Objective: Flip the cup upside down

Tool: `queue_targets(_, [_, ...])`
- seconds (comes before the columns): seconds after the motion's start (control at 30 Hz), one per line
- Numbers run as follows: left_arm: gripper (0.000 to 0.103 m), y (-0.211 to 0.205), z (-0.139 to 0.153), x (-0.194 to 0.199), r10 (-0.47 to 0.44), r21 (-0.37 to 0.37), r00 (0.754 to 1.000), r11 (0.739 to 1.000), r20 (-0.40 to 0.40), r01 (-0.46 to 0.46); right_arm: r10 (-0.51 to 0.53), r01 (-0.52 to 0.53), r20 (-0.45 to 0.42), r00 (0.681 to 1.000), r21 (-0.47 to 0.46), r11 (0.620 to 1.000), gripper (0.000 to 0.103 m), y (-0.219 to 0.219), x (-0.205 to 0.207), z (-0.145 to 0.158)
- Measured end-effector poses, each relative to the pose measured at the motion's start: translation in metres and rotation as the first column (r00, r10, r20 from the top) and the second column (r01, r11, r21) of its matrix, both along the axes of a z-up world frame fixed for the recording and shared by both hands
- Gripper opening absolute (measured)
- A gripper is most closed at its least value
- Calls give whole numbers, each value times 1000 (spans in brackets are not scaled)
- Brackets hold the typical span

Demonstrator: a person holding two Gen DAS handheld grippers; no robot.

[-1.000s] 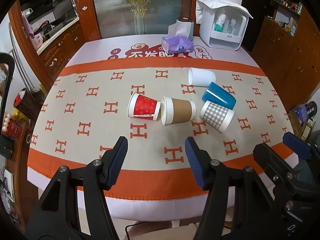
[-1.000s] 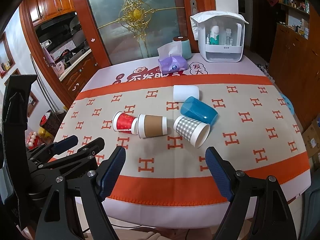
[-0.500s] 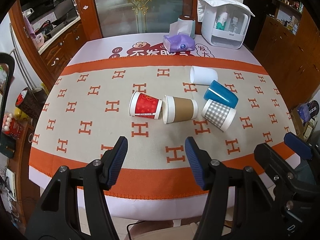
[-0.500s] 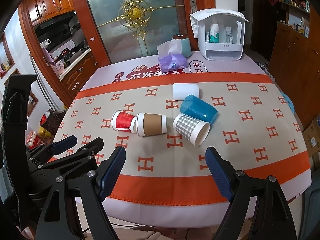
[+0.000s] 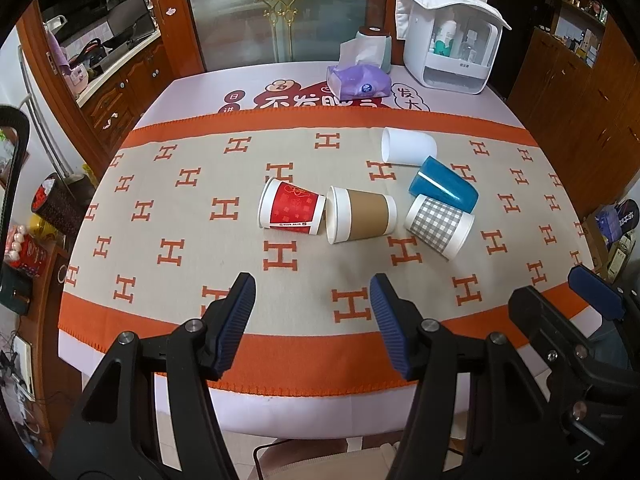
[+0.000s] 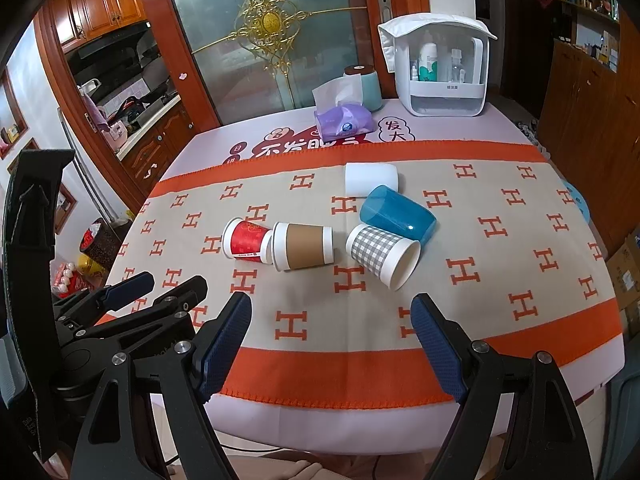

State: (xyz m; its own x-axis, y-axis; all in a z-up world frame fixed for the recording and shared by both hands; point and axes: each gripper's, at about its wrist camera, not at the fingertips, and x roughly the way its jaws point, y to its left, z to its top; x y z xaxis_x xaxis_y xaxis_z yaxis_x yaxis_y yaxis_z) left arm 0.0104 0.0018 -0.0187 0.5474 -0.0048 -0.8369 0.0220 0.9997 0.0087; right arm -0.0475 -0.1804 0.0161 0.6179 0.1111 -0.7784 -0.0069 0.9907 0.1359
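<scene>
While both tools hang over the near edge of the table, nothing sits between their fingers.
Left gripper (image 5: 312,320): released, jaws spread wide, empty, above the near orange border of the tablecloth (image 5: 180,216).
Right gripper (image 6: 332,340): released too, jaws spread wider, empty, over the same near border; the left tool shows at its left side.
Red paper cup (image 5: 291,212): on its side near the cloth's middle, rim toward the left edge, base touching the rim of the next cup.
Brown-sleeved paper cup (image 5: 360,215): on its side just right of the red one, rim toward the left.
Grey checked paper cup (image 5: 439,226): on its side, mouth toward the near right, touching the blue cup behind it.
Blue plastic cup (image 5: 444,189): lying tilted, just beyond the checked cup.
White cup (image 5: 408,146): on its side by the far orange border.
Tissue pack (image 5: 358,82): purple, at the far edge.
White storage box (image 5: 448,46): far right corner, bottles inside.
</scene>
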Motion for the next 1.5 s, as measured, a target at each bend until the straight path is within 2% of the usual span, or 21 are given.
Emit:
queue_targets(0.83, [57,11,-5,-1,-5,-4,1000,1000,-11,5,0,0,-6,1000,2,1000,83,1,2,-3])
queue_targets(1.23, [57,22,-7,17,-22,-13,999,1000,-35,21,12,-12,-36,999,13,1000,83,15,12,-16])
queue_targets(1.37, [57,27,-10,36,-63,-17,997,998,-53,62,0,2,-65,998,33,999,83,10,28,-21])
queue_targets(1.5, [57,28,-15,59,-178,17,982,984,-65,180,-18,24,-100,995,61,998,83,6,46,-33])
